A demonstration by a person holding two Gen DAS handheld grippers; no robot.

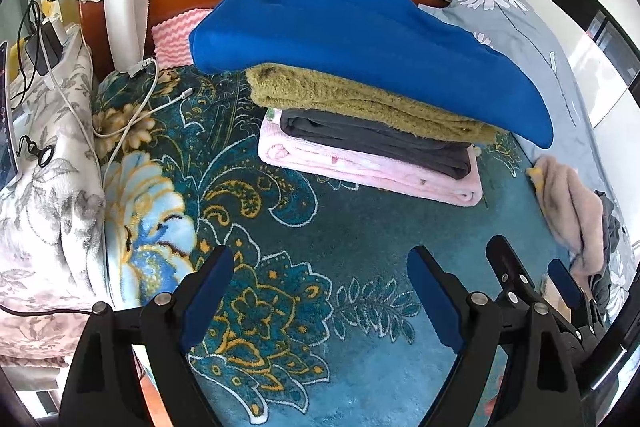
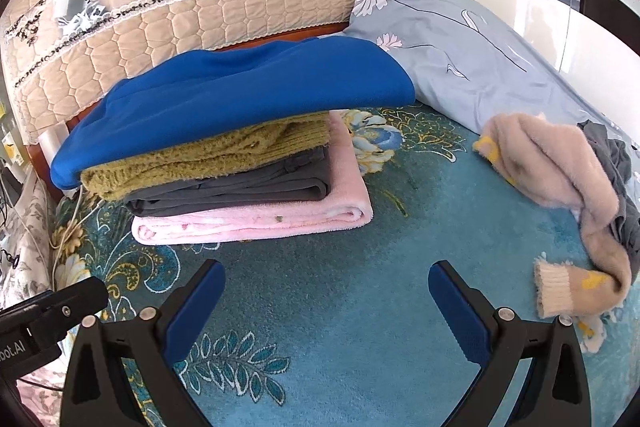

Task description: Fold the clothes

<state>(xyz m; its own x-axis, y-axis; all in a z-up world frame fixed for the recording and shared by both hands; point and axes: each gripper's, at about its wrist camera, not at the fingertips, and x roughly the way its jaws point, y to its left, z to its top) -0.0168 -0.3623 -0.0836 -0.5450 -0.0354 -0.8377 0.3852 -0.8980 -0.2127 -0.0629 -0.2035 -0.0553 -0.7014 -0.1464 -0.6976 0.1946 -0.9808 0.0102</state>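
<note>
Tools (image 1: 320,291) (image 2: 326,301) agape, empty, above blanket (image 2: 360,267)

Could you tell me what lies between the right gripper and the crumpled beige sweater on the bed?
Only bare teal floral blanket lies between the open right gripper and the beige sweater; the right wrist view shows this stretch clearly.

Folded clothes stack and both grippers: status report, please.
Left gripper and right gripper: jaws open, empty. Four-layer folded stack, blue garment on top. Crumpled beige fuzzy sweater unfolded, right side. Path clear.
</note>
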